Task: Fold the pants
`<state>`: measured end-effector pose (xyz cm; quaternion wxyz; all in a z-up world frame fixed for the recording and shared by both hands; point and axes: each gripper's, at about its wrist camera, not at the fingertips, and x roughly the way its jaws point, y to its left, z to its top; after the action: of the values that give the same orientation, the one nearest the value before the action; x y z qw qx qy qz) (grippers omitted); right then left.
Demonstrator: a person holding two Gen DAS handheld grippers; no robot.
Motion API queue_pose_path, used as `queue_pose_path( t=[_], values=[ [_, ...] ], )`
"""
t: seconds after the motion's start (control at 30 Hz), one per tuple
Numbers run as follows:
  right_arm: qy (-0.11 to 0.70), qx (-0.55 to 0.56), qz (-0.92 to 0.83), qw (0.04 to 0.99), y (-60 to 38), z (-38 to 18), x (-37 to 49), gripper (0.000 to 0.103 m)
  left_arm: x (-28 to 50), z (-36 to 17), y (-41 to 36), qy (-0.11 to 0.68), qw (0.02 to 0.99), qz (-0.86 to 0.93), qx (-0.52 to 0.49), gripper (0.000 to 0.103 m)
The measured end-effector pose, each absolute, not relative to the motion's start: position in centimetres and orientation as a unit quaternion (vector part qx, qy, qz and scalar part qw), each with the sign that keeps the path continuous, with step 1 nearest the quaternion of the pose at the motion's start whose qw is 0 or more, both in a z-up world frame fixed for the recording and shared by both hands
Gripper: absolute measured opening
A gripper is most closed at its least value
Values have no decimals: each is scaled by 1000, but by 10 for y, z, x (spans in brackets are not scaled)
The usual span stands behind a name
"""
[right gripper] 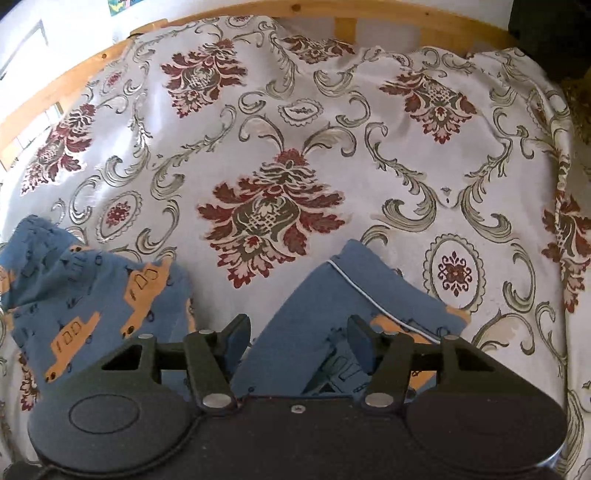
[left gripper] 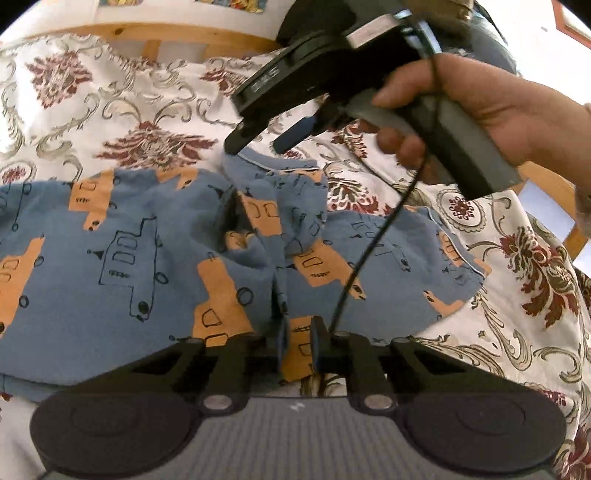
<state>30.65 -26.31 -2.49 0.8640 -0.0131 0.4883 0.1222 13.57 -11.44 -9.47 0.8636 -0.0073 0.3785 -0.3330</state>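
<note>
The pants (left gripper: pixel 122 240), blue with orange vehicle shapes and dark line drawings, lie crumpled on a bed covered by a white sheet (right gripper: pixel 288 155) with red and olive floral scrollwork. A wooden bed frame (right gripper: pixel 388 18) runs along the far edge of the sheet. In the left wrist view, the left hand-held gripper (left gripper: pixel 297 347) sits low over the near edge of the pants; its fingers stand close together with a fold of blue and orange cloth pinched between them. Ahead of it the fabric bunches into a raised ridge, with one leg spread to its left and the other to its right. Above and beyond that ridge, the right hand-held gripper (left gripper: pixel 258 142) hangs in the air, carried by a hand (left gripper: pixel 480 107) wrapped around its grey handle; a black cable (left gripper: pixel 369 251) trails down from it across the pants. Its fingertips are apart and hold nothing, just above the far hem. In the right wrist view, the same hand-held gripper's fingers stand wide apart over a pant leg end with white piping (right gripper: pixel 369 299) along its hem; the cloth lies below and between the fingers, and contact cannot be confirmed. A second bunch of pants fabric lies to its left, apart from the leg end.
</note>
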Motion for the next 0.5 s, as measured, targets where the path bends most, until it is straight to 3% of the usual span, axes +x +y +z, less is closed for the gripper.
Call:
queue_pose_path(
  t=[0.3,0.5],
  values=[
    [505,9,109,856,-266,-35,322,57,147,-103,-111,394,857,-330,-29,15],
    [535,-57,97,837,-240,-45,338,51,146,-105,-113,391,860,-329,-20,12]
  ],
)
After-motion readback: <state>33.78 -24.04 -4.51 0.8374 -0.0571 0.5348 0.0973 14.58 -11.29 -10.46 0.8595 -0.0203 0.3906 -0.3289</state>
